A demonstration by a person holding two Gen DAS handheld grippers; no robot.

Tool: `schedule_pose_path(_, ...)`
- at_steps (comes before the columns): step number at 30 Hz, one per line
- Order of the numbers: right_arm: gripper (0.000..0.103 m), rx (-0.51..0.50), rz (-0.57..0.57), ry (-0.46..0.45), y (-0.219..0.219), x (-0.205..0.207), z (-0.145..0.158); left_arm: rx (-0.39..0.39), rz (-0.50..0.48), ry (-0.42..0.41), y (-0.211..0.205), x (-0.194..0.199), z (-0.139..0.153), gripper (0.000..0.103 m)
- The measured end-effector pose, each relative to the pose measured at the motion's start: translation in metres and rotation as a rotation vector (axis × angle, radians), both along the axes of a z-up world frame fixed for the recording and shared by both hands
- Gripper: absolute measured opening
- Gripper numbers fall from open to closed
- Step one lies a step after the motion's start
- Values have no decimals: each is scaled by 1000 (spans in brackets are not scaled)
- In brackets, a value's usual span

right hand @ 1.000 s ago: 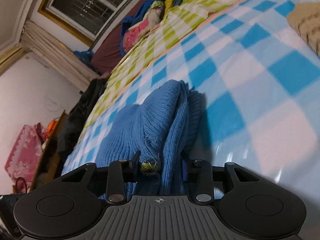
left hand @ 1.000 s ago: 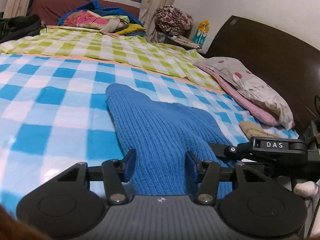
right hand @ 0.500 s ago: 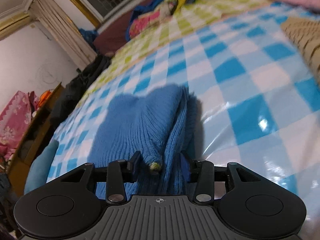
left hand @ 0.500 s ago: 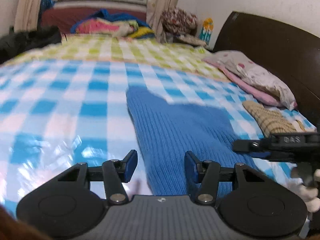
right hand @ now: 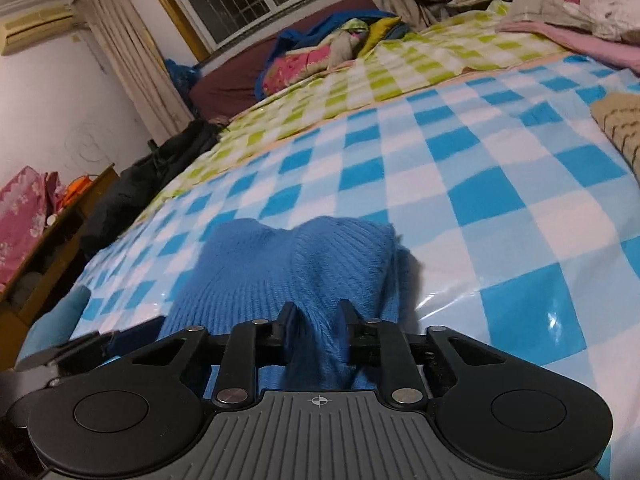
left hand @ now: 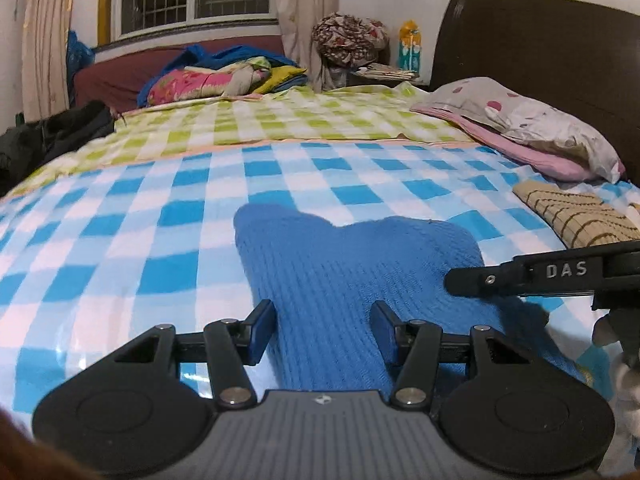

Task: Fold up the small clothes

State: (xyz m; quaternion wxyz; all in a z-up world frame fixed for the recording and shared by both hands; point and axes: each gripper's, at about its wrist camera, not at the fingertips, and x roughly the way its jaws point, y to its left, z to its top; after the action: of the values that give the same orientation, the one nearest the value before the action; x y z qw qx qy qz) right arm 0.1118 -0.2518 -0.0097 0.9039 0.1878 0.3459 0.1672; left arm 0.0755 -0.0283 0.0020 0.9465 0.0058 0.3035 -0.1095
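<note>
A blue knit garment (left hand: 352,256) lies on the blue-and-white checked sheet (left hand: 120,220), its near end under both grippers. My left gripper (left hand: 322,312) is at the garment's near left edge. Its jaws stand apart and are opening a little, with knit lying between them and neither pad pressing on it. A finger of the right gripper (left hand: 520,276) reaches in from the right over the knit. In the right wrist view my right gripper (right hand: 316,320) is closing, and its pads pinch a raised fold of the blue knit (right hand: 300,256).
A folded beige striped garment (left hand: 576,216) lies to the right by the pillows (left hand: 520,120) and dark headboard (left hand: 540,40). Beyond is a green checked sheet (left hand: 300,120) with a pile of bedding (left hand: 220,76). Black clothing (left hand: 52,132) lies at the far left edge.
The right jaws have narrowed from wide apart onto a fold of the blue knit. Both views have rolled toward level, and the garment now lies flatter and wider in front of the left gripper.
</note>
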Motion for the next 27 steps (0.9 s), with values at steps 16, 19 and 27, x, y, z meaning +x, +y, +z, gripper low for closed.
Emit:
schedule_pose_path(16, 21, -55, 41, -71, 0, -43, 25, 36, 46, 19, -4, -32, 13, 59)
schedule_pose_path(19, 21, -164, 45, -71, 12, -45, 21, 44, 52, 33, -6, -31, 12, 59)
schedule_pose_path(27, 23, -217, 27, -103, 18, -56, 25, 62, 66, 38, -11, -34, 14, 59)
